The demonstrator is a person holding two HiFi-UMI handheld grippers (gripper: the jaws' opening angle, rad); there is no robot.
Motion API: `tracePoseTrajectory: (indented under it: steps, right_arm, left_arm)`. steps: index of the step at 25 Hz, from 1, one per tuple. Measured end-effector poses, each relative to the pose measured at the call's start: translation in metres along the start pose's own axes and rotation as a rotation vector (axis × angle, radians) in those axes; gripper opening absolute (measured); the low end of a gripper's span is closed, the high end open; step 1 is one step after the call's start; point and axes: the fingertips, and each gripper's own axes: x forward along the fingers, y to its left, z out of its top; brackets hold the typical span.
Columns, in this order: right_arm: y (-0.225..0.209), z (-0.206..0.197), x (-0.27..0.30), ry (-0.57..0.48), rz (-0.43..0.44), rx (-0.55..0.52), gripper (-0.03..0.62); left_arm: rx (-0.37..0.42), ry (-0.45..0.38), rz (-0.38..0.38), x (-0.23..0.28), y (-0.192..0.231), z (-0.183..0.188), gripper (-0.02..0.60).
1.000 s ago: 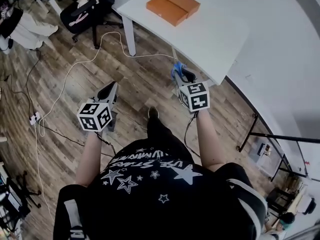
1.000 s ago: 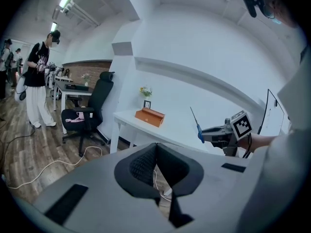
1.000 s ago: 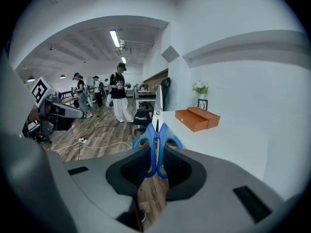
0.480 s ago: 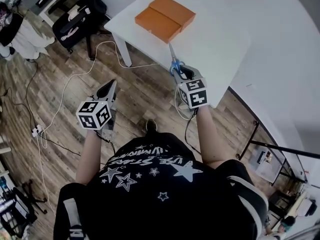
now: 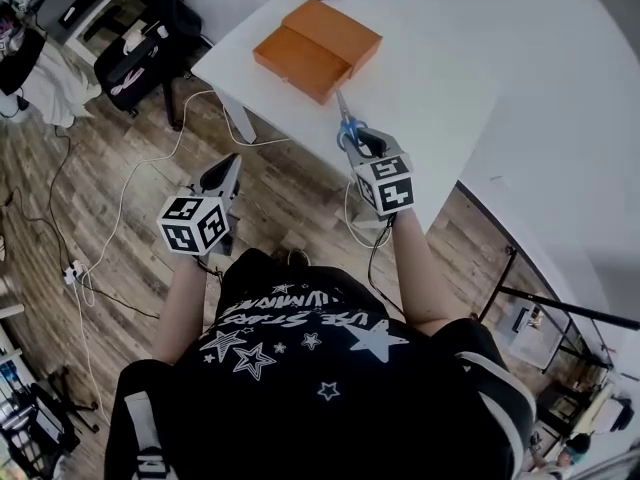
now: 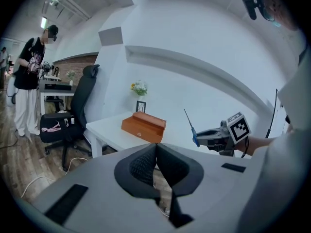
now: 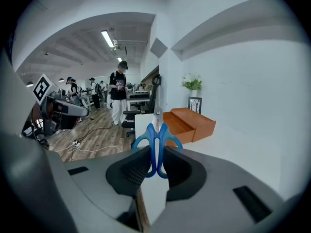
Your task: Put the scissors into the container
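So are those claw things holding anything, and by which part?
The right gripper holds the scissors by their blue handle loops, pinched between its fingers, blades pointing ahead. The left gripper is shut, with nothing in it.

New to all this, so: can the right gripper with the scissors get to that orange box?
Probably yes. The right gripper, shut on the blue scissors, hangs near the edge of the white table, and only bare tabletop lies between it and the orange container.

A black office chair [image 6: 86, 89] stands beside the white table [image 5: 430, 78], a cable [image 5: 178, 133] trailing across the wooden floor [image 5: 290, 183].
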Motion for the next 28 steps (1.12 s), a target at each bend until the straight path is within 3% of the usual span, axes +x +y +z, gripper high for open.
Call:
tracePoseTrajectory:
  steps: [9, 18, 28]
  right_arm:
    - [0.000, 0.008, 0.023, 0.014, -0.012, 0.006, 0.100]
    - [-0.030, 0.046, 0.073, 0.044, -0.069, -0.025, 0.100]
    - [-0.056, 0.079, 0.134, 0.120, -0.102, -0.025, 0.100]
  left_arm:
    - [0.040, 0.032, -0.031, 0.022, 0.027, 0.012, 0.018]
    - [0.041, 0.023, -0.101, 0.086, 0.067, 0.056, 0.020]
    - [0.043, 0.077, -0.171, 0.156, 0.111, 0.099, 0.019]
